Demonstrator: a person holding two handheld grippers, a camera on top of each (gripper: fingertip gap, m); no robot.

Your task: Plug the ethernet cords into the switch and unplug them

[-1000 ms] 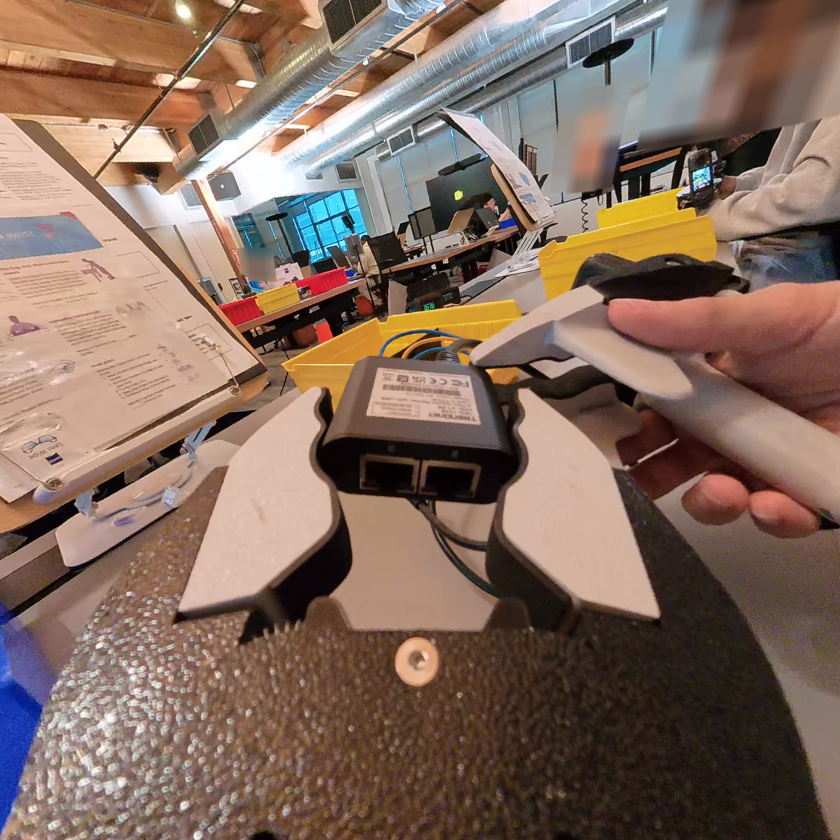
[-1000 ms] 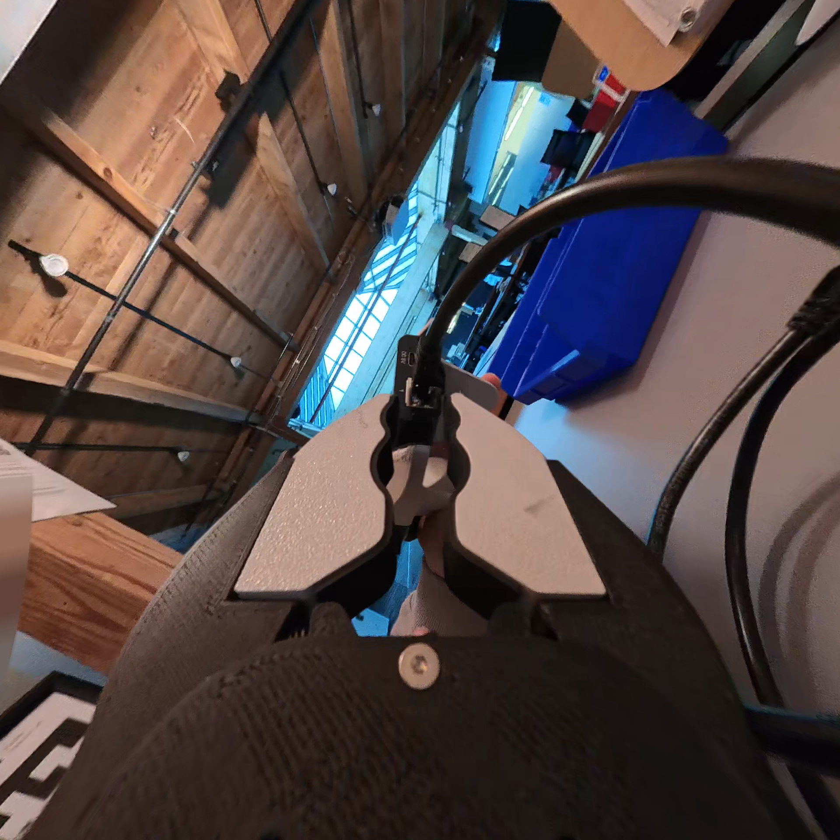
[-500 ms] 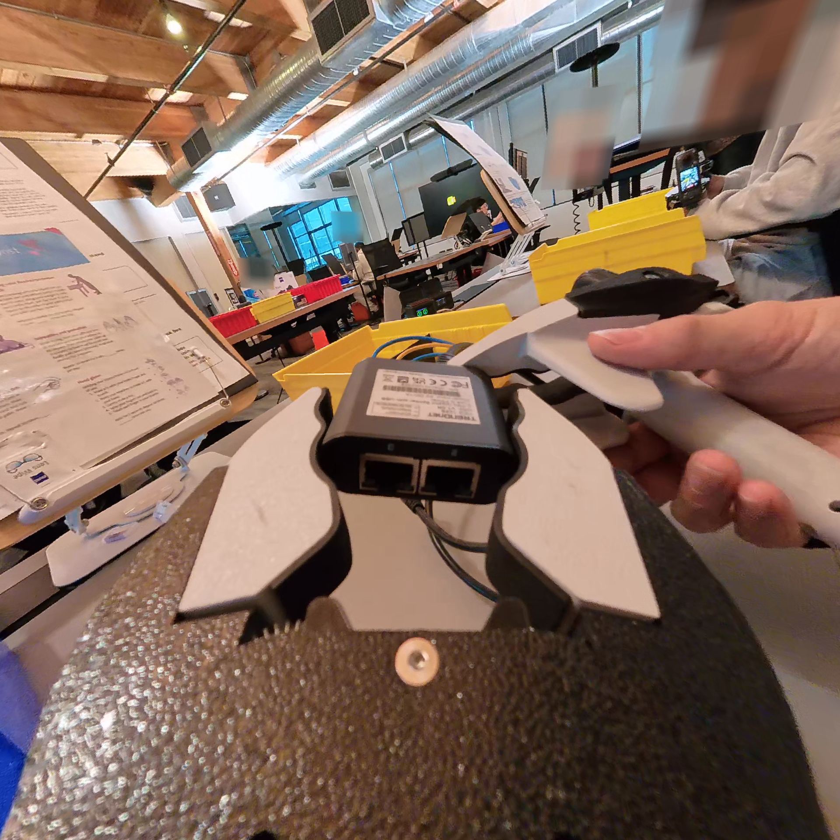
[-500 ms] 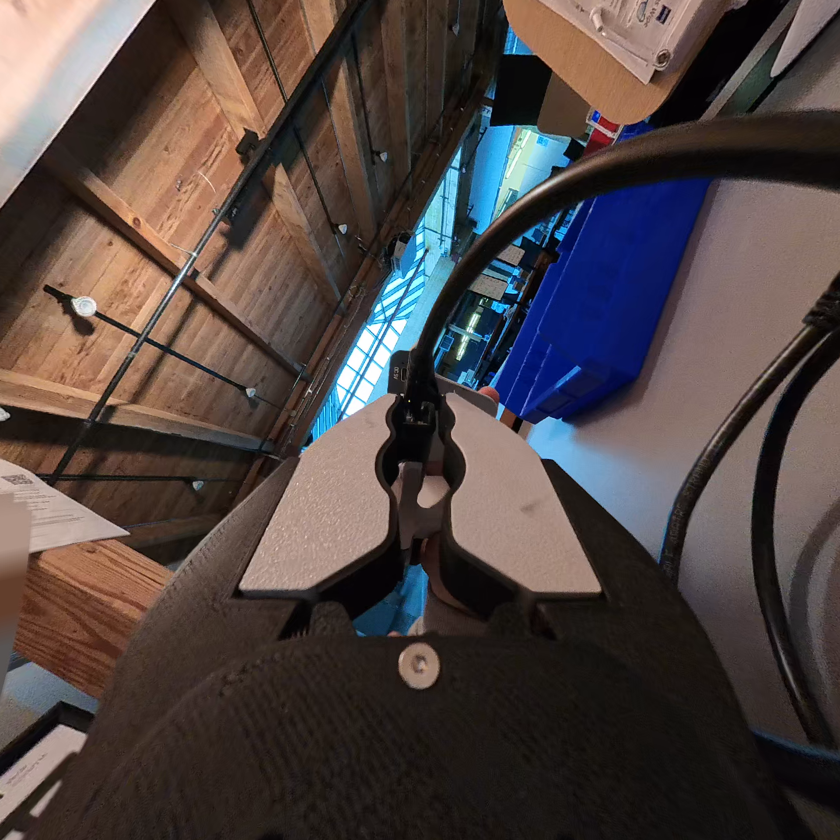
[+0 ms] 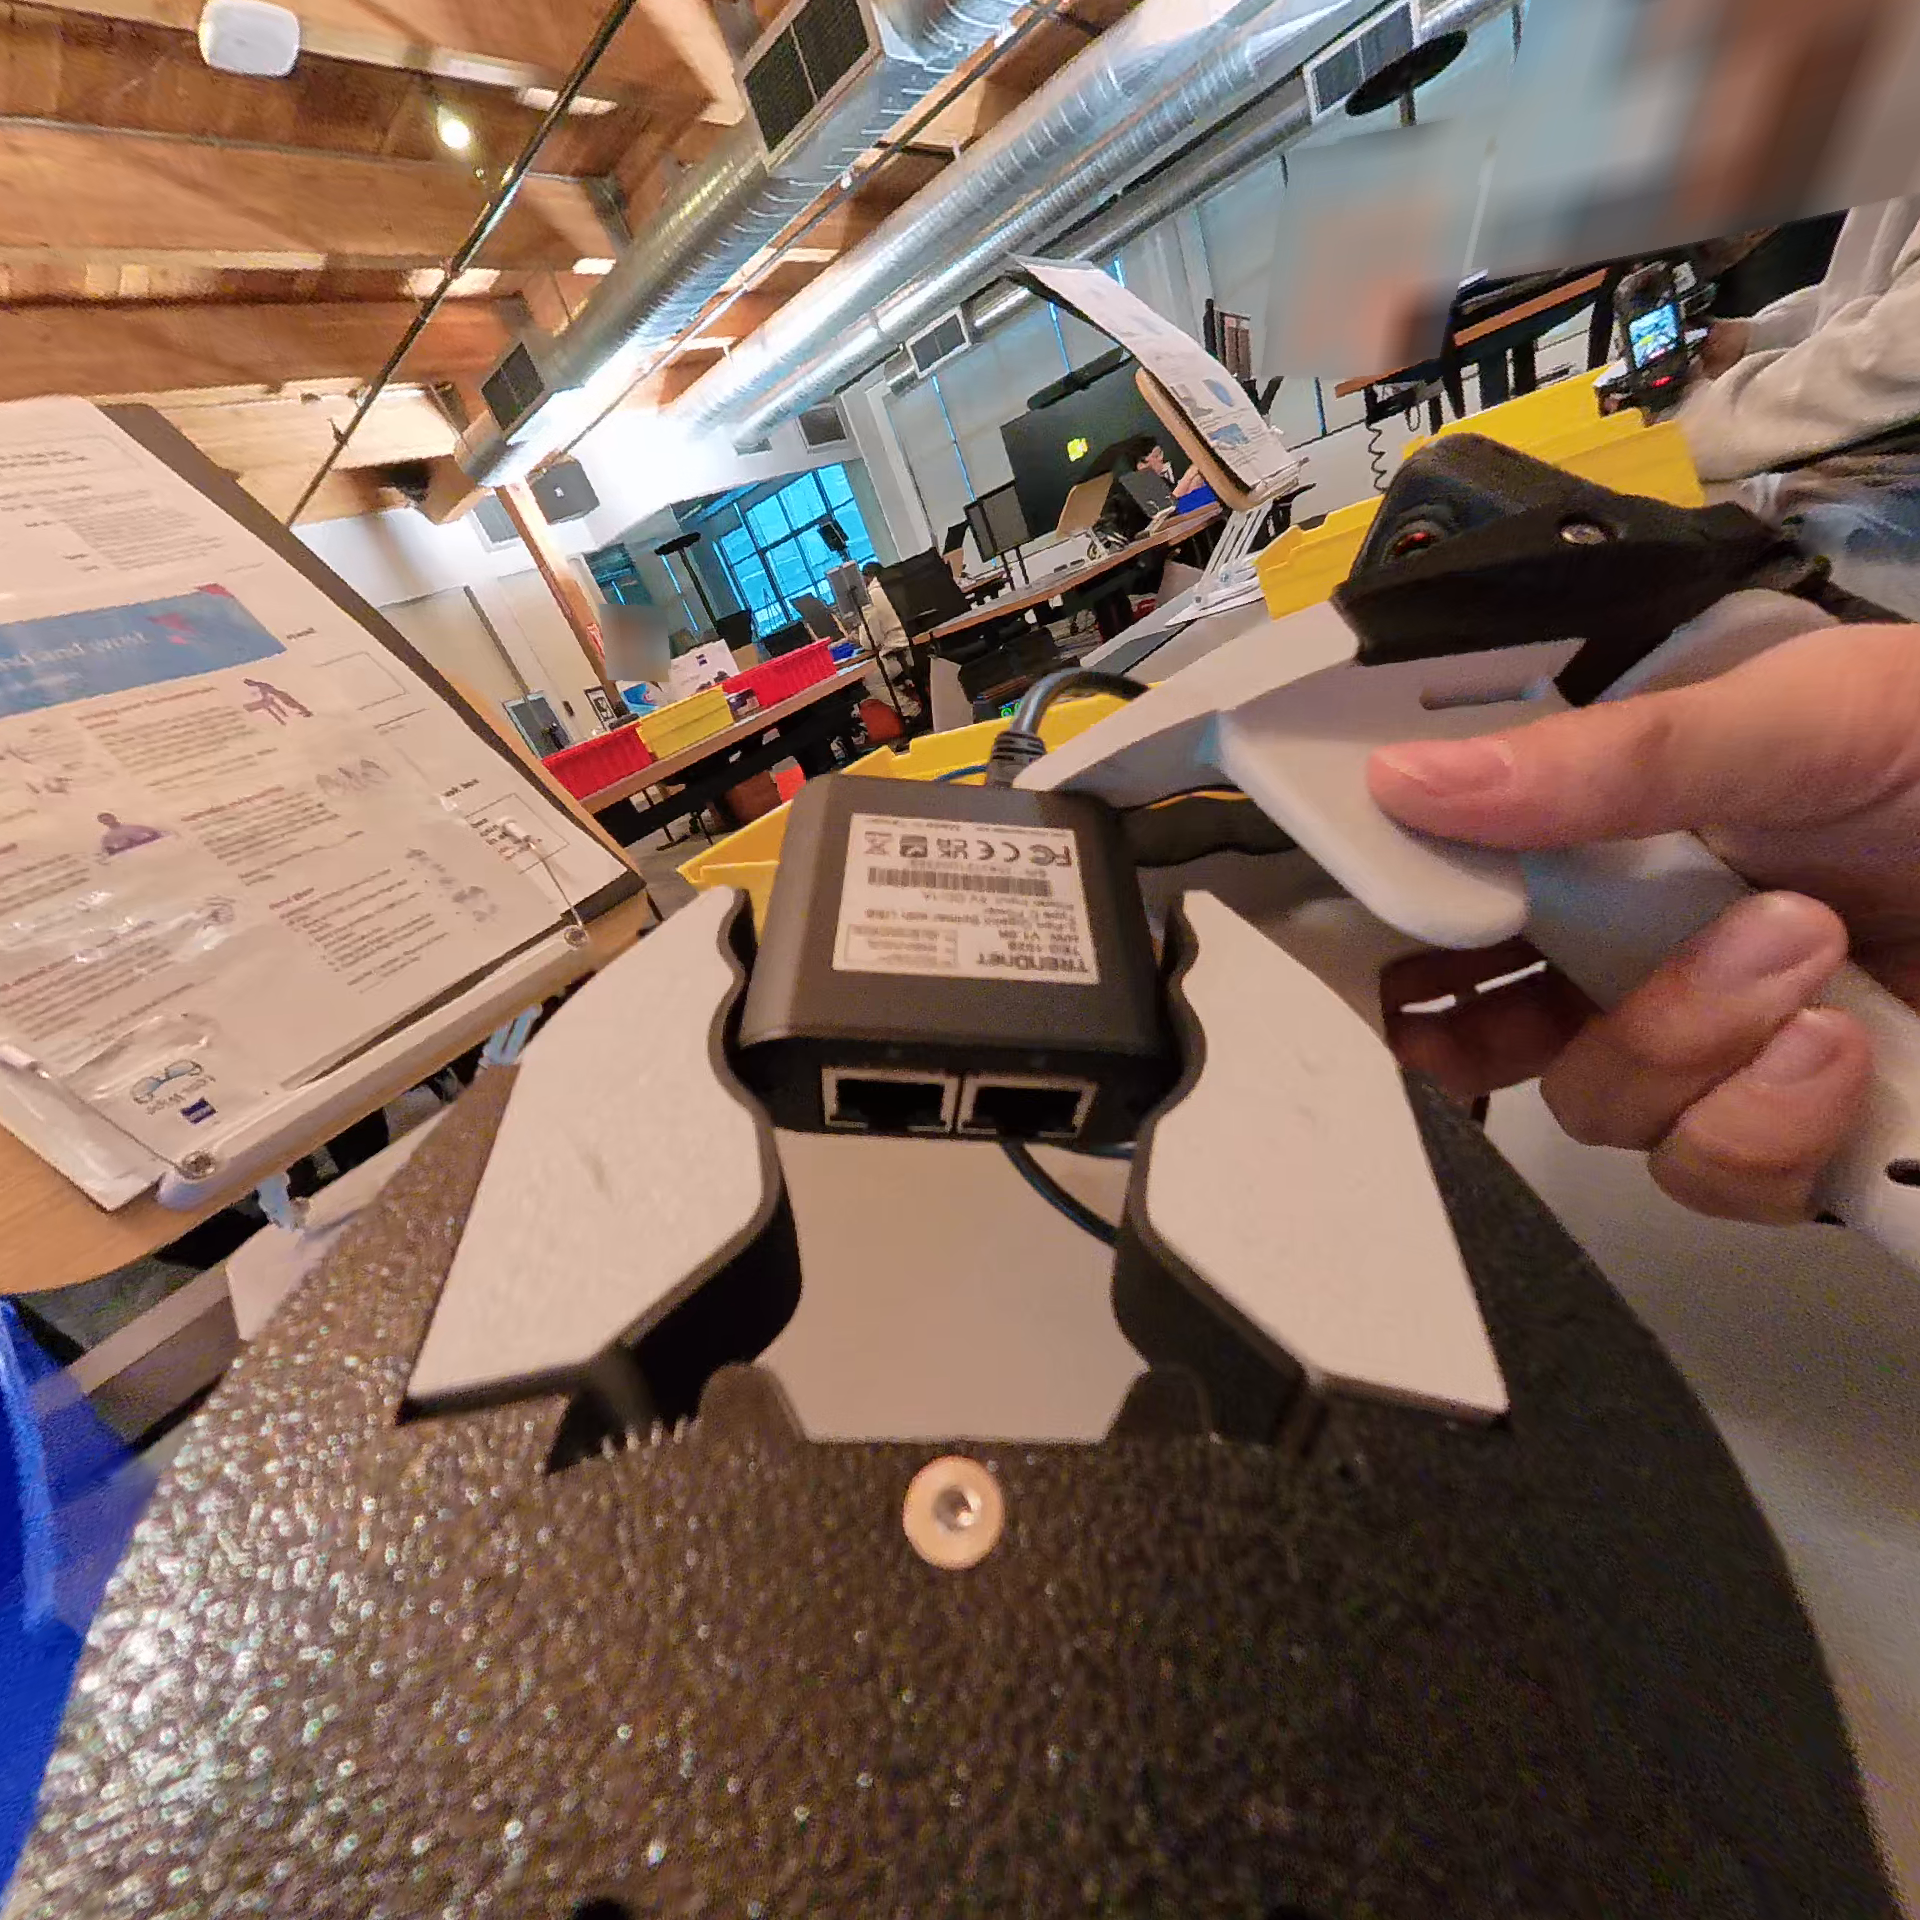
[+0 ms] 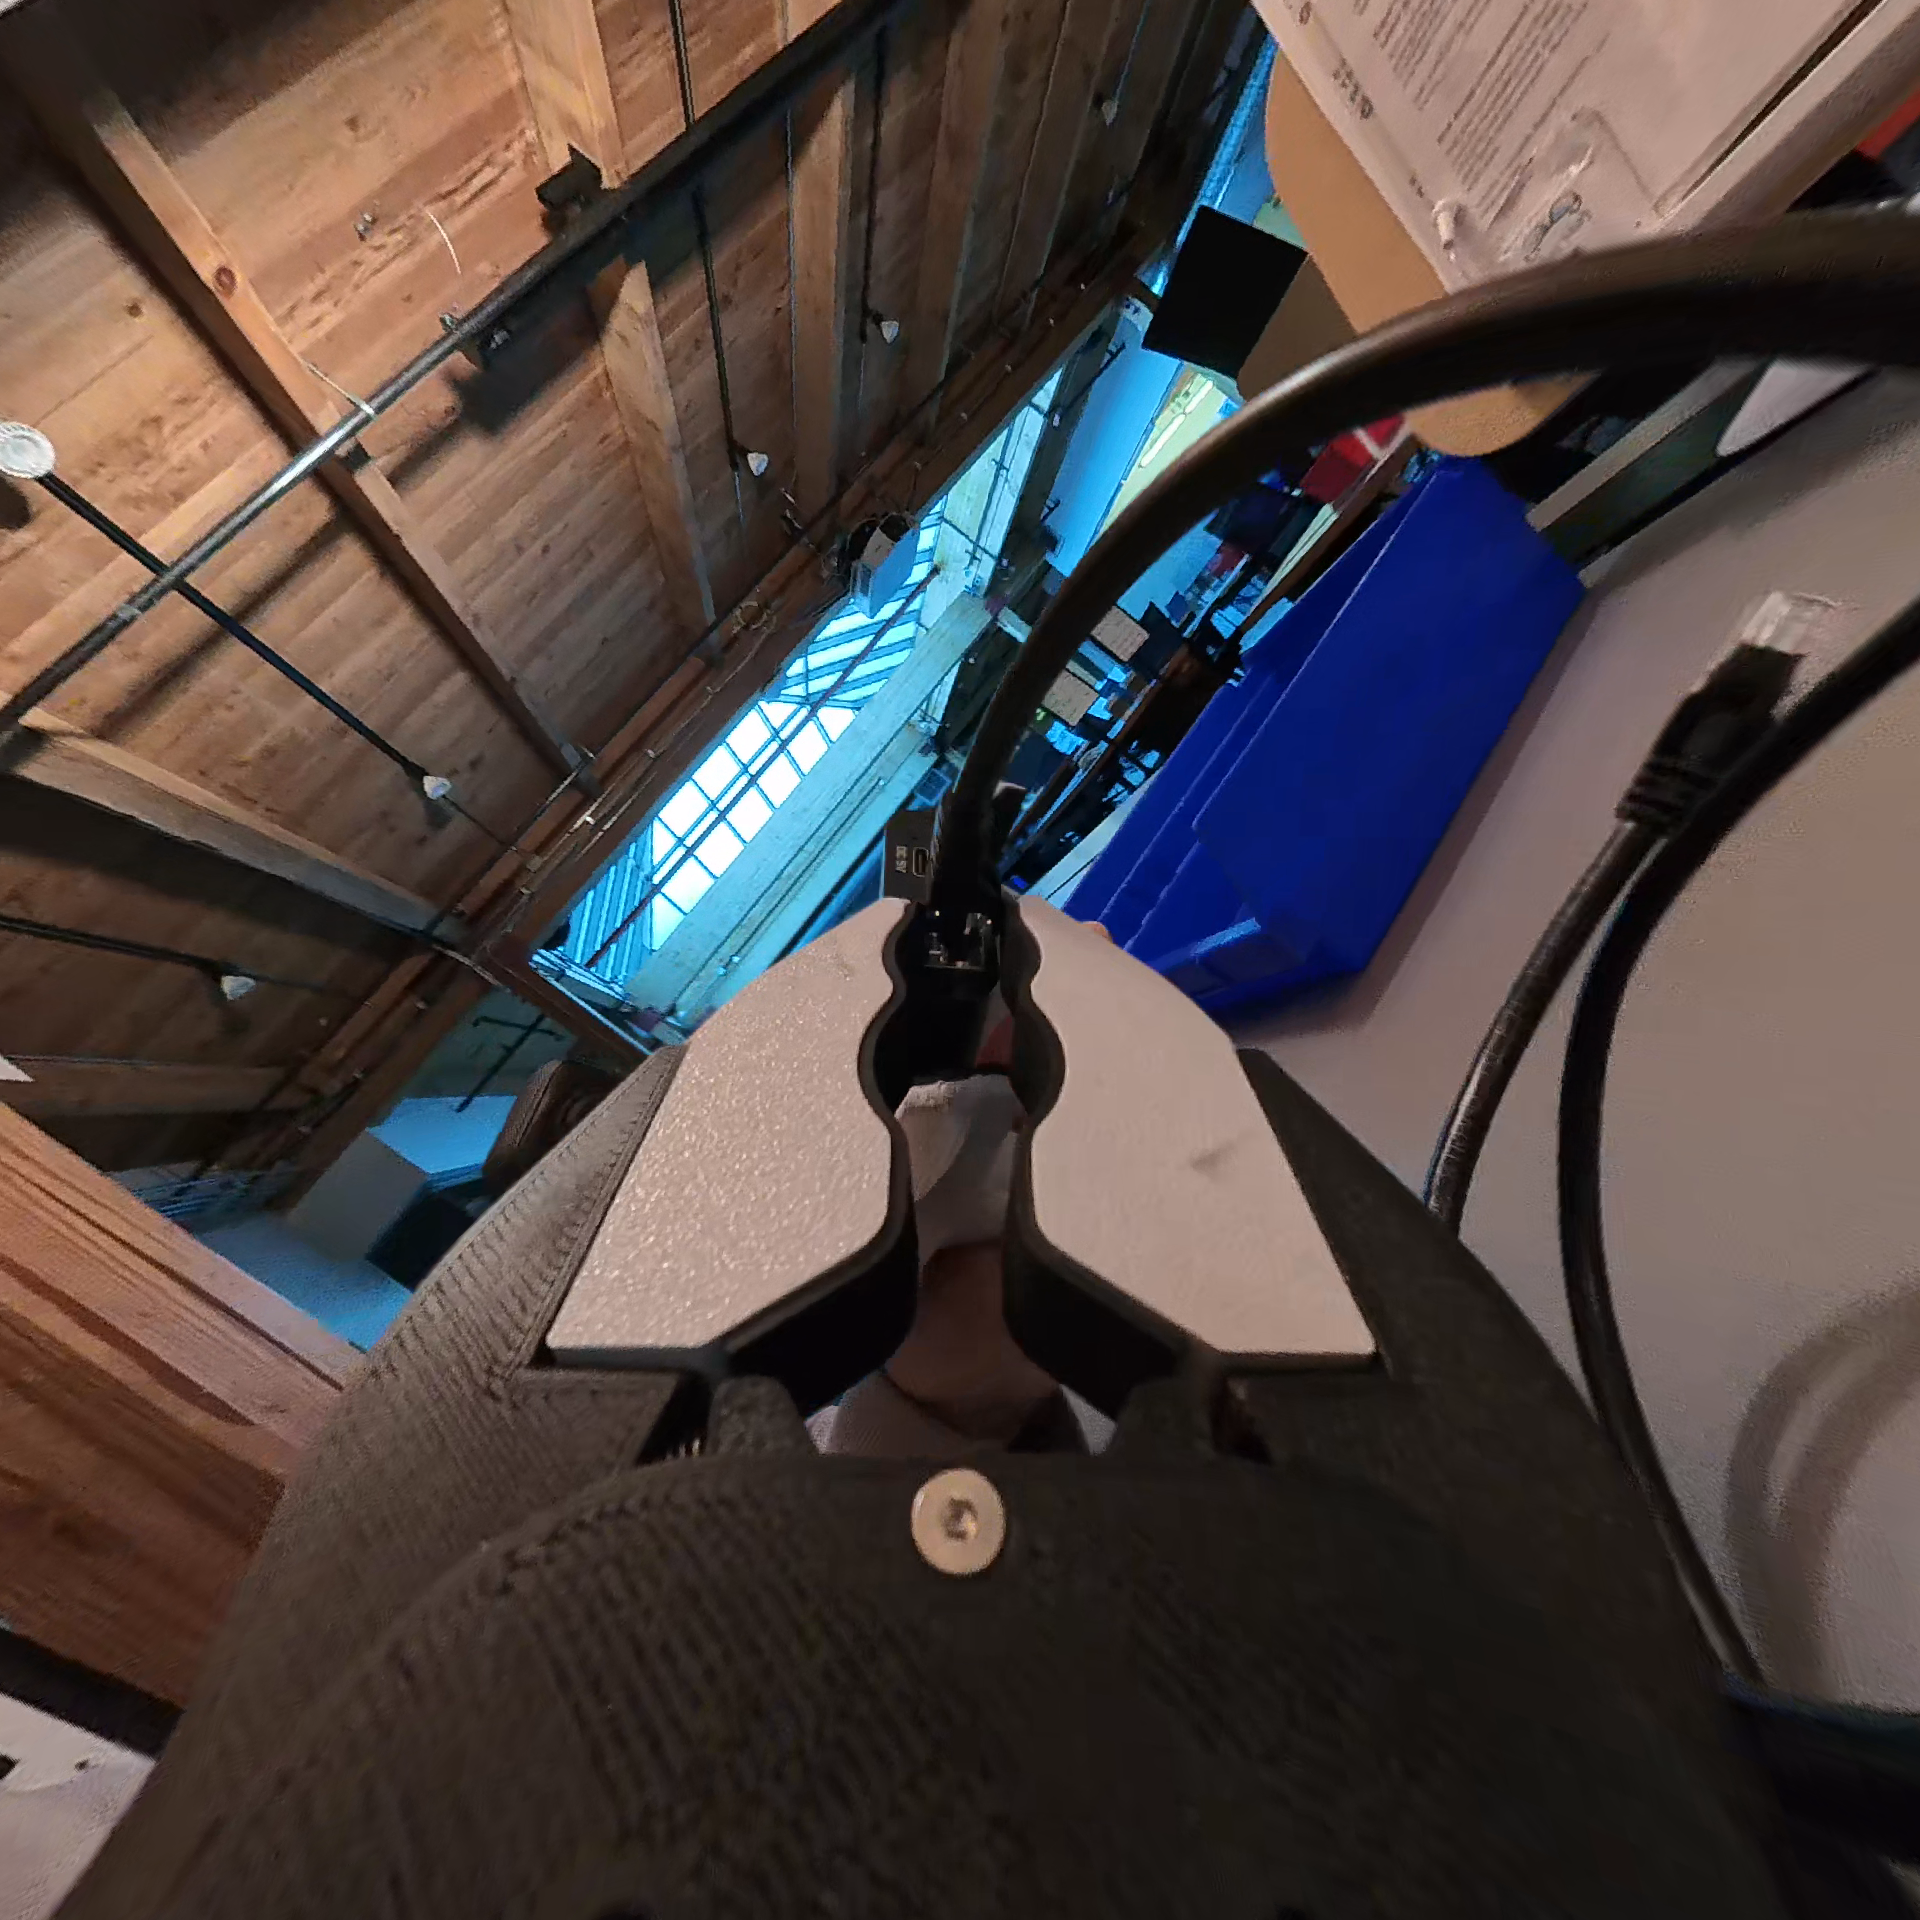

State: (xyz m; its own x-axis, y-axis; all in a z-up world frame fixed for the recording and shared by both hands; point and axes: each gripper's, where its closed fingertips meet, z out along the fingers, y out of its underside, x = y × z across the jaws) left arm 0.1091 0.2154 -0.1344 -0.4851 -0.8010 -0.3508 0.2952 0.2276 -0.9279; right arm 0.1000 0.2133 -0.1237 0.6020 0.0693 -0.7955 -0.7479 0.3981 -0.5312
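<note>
My left gripper (image 5: 956, 920) is shut on a small black switch (image 5: 951, 883), held label up. Its two ports (image 5: 956, 1103) face the camera and are empty. My right gripper (image 6: 958, 920) is shut on the black plug (image 6: 961, 951) of an ethernet cord (image 6: 1299, 416), which arcs up and to the right. In the left wrist view the right gripper (image 5: 1164, 748), held by a hand, has its tips at the far end of the switch, where the cord (image 5: 1023, 717) rises. Whether that plug is seated is hidden. A second cord's plug (image 6: 1714, 717) lies on the table.
A clipboard (image 5: 260, 810) with printed sheets stands on the left. Yellow bins (image 5: 738, 862) stand behind the switch, and blue bins (image 6: 1351, 748) sit on the grey table (image 6: 1766, 1091). A thin blue cable (image 5: 1060, 1195) runs under the switch. A person's sleeve (image 5: 1829, 332) shows far right. Both grippers' tips are close together, under 4 cm apart.
The right gripper has moved in to the far end of the switch, and its black cord now shows above the switch. The second plug on the table has come into the right wrist view.
</note>
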